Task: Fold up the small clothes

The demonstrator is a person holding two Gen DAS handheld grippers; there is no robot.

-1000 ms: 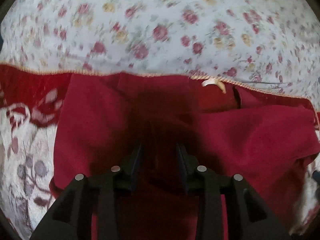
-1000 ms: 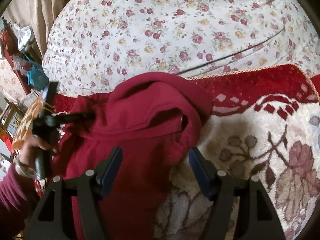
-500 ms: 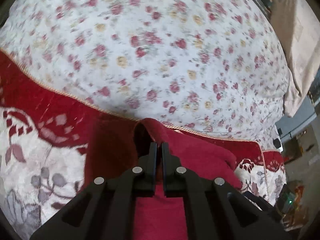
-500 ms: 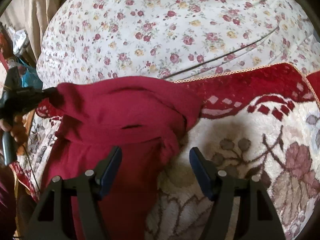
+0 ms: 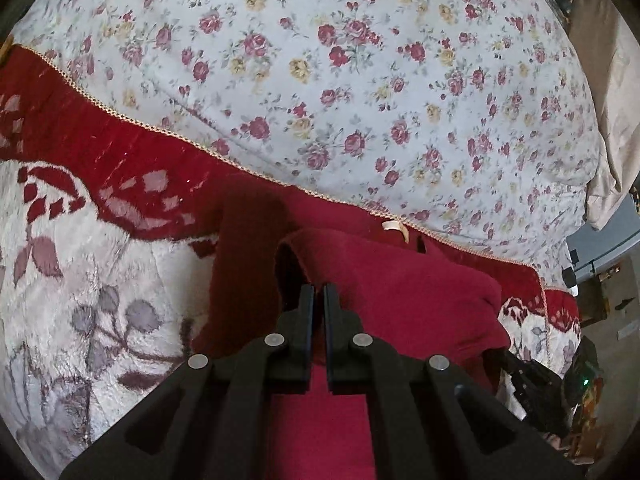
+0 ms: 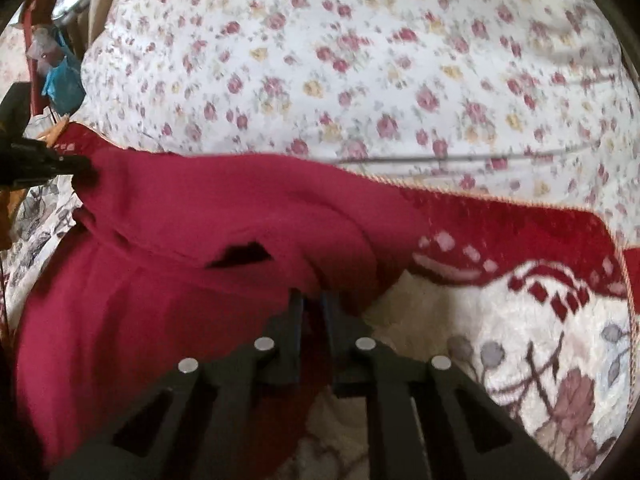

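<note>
Garment: a dark red knit top lying on a plush rug patterned in red and cream, which in turn sits on a flower-printed bedspread. The top's upper part is lifted and stretched sideways between the two claws, so that it hangs as a taut band above the rug; the lower part rests flat. This spread probably serves to straighten the cloth and set a fold line.

Left claw: fingers nearly together, pinching a raised edge of the red cloth. In the right wrist view it appears at the far left, holding one end of the stretched band.

Right claw: fingers drawn narrow with red cloth between them at the other end of the band, near the top's right edge; the view is motion-blurred, so the firmness of the grip cannot be judged.

Label: a small pale loop at the neckline, just beside the rug's gold-corded border, marking the collar end.
</note>
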